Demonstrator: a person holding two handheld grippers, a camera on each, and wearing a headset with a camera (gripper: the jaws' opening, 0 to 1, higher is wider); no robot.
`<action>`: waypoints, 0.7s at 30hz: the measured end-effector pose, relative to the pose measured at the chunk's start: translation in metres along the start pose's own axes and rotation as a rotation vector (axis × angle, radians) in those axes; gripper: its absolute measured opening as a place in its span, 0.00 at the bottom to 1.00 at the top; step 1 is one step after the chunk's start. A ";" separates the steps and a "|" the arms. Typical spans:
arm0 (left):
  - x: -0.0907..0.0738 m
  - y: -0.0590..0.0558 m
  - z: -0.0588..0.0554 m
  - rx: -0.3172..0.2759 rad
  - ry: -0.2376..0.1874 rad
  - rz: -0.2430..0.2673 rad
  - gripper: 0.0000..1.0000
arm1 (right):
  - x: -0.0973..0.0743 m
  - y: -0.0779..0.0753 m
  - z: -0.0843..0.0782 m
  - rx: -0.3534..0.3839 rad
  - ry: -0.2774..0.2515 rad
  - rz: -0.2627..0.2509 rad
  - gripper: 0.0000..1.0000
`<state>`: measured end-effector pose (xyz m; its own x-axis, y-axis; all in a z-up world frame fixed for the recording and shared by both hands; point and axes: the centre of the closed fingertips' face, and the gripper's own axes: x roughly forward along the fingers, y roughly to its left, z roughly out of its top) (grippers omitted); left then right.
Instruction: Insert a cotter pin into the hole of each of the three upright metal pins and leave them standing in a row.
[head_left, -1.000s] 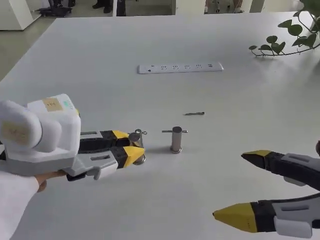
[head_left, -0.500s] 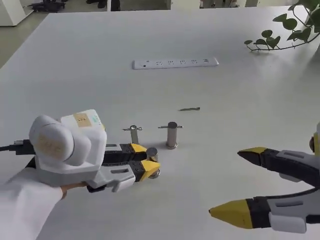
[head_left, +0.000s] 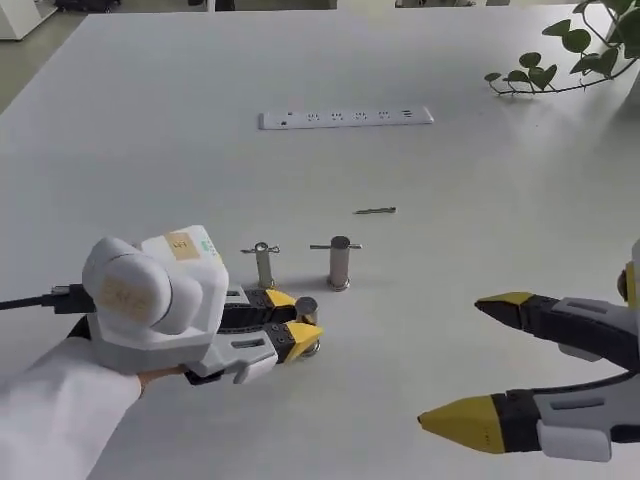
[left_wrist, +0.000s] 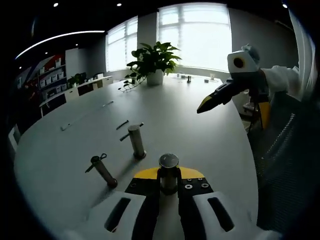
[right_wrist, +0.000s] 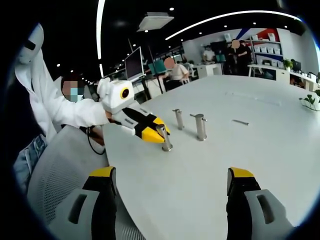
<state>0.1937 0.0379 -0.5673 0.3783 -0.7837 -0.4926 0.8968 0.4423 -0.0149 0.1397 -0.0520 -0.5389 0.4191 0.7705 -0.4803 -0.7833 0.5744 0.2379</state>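
Three upright metal pins stand near the front of the white table (head_left: 150, 150). The left pin (head_left: 264, 264) and the middle pin (head_left: 339, 262) each carry a cotter pin through the top. My left gripper (head_left: 298, 320) is shut on the third pin (head_left: 306, 307), which stands in front of the gap between those two and has no cotter pin visible. In the left gripper view this pin (left_wrist: 168, 164) sits between the jaws. A loose cotter pin (head_left: 375, 211) lies behind the middle pin. My right gripper (head_left: 466, 362) hovers open and holds nothing at the lower right.
A white power strip (head_left: 345, 118) lies farther back on the table. Plant vines (head_left: 545, 75) trail in at the far right corner. In the right gripper view, people sit at desks (right_wrist: 175, 70) beyond the table.
My left gripper has slid the third pin to the right and nearer to me, away from the left pin. The right gripper has stayed where it was, open.
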 end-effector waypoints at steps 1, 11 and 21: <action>0.000 0.000 0.000 0.001 0.000 -0.002 0.10 | 0.000 0.000 0.000 0.001 0.001 0.001 0.90; 0.003 -0.001 -0.003 -0.005 -0.002 0.005 0.11 | 0.001 0.001 0.000 0.002 0.003 0.002 0.90; 0.003 -0.002 -0.007 -0.012 -0.011 0.005 0.11 | 0.002 0.001 0.000 0.000 0.006 0.004 0.90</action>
<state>0.1911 0.0377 -0.5745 0.3853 -0.7863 -0.4829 0.8920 0.4513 -0.0233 0.1398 -0.0493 -0.5395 0.4130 0.7715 -0.4839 -0.7852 0.5708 0.2399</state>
